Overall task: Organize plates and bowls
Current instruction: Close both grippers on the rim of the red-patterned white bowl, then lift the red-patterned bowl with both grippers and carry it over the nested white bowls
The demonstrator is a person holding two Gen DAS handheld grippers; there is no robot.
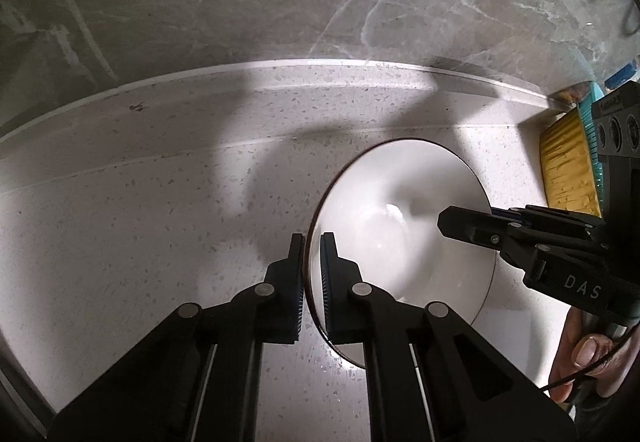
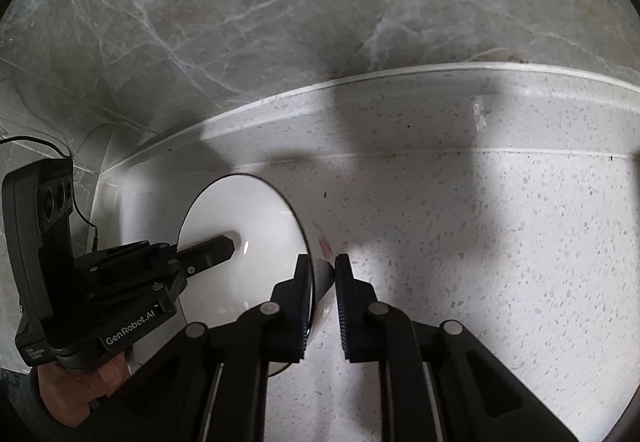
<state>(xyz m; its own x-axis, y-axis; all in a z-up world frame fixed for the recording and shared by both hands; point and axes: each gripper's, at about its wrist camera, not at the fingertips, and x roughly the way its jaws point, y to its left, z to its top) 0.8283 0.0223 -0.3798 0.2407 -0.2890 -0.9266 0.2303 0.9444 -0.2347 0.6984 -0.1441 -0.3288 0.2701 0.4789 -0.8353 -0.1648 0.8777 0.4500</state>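
Both grippers clamp one white bowl [image 1: 404, 226] on a speckled counter [image 1: 160, 226].
Left gripper [image 1: 311, 254] and right gripper [image 2: 322, 274] pinch opposite rims, lower centre; grey marble wall [image 1: 240, 1] above.

White bowl [image 2: 248, 242] between two hand-held grippers

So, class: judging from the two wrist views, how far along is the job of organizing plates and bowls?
Done: nothing looks stacked or put away; only one white bowl with a dark rim is in view.
In hand: the left gripper is shut on the bowl's left rim and the right gripper on the opposite rim, above the speckled white countertop.
Left: carrying it to its place, which neither view shows.
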